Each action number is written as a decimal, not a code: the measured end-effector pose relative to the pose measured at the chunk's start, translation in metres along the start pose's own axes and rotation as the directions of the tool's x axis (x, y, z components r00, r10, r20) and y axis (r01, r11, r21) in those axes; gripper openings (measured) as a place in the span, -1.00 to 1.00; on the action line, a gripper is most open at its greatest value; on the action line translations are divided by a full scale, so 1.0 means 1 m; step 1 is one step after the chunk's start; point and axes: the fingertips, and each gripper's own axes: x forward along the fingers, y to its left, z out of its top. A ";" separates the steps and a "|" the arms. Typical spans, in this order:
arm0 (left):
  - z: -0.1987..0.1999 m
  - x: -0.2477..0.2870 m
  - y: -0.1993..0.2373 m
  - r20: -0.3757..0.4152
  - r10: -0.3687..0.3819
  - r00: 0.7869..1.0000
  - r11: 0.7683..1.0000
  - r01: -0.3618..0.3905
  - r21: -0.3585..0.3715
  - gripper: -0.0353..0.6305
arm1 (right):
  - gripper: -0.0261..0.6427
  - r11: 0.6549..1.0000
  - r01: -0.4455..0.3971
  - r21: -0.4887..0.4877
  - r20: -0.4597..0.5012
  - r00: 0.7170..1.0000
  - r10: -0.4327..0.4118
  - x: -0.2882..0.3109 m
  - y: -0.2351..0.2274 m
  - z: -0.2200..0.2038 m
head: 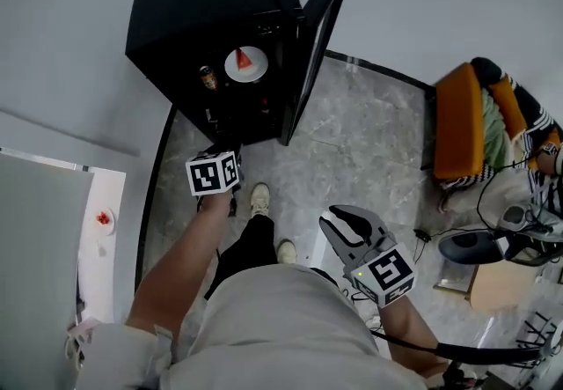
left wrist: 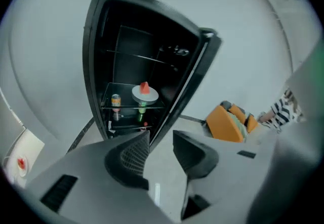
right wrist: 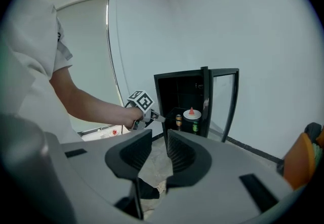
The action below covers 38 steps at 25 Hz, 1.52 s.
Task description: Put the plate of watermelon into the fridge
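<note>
Head view gives me the black mini fridge with its door open. The round white plate carrying a red watermelon wedge sits inside on a glass shelf, beside a can. My left hand-held gripper and right hand-held gripper both stand narrowly parted, empty.

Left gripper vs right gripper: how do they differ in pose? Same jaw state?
The left gripper reaches out close to the open black mini fridge; the right gripper is held back beside the person's torso. The left gripper's view is largely filled by the fridge; the right gripper's view shows it small and far off, with the left gripper beside it. Shared: both have jaws apart, with nothing between them.
</note>
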 end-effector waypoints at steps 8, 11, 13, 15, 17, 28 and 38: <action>-0.030 -0.119 -0.118 -0.022 -0.120 0.993 0.987 0.122 0.101 -0.44 | -0.61 0.997 -0.075 -0.001 0.047 0.996 0.075 -0.077 0.013 0.007; -0.016 -0.138 -0.161 -0.036 -0.165 0.986 0.976 0.168 0.135 -0.44 | -0.61 0.995 -0.097 0.011 0.057 0.994 0.096 -0.089 -0.014 0.019; -0.015 -0.144 -0.169 -0.043 -0.205 0.978 0.966 0.210 0.150 -0.44 | -0.62 0.995 -0.098 0.014 0.046 0.994 0.098 -0.080 -0.023 0.024; -0.021 -0.157 -0.175 -0.047 -0.244 0.969 0.955 0.248 0.165 -0.44 | -0.64 0.995 -0.095 0.011 0.038 0.995 0.094 -0.078 -0.023 0.025; -0.029 -0.173 -0.189 -0.050 -0.279 0.959 0.940 0.283 0.190 -0.44 | -0.66 0.996 -0.091 0.003 0.038 0.995 0.091 -0.084 -0.020 0.024; -0.055 -0.208 -0.226 -0.084 -0.353 0.932 0.854 0.357 0.379 -0.45 | -0.75 0.993 -0.116 -0.037 0.025 0.993 0.116 -0.083 -0.005 0.017; -0.050 -0.189 -0.222 -0.114 -0.343 0.932 0.861 0.361 0.358 -0.45 | -0.79 0.991 -0.133 -0.034 0.010 0.991 0.134 -0.070 -0.014 0.024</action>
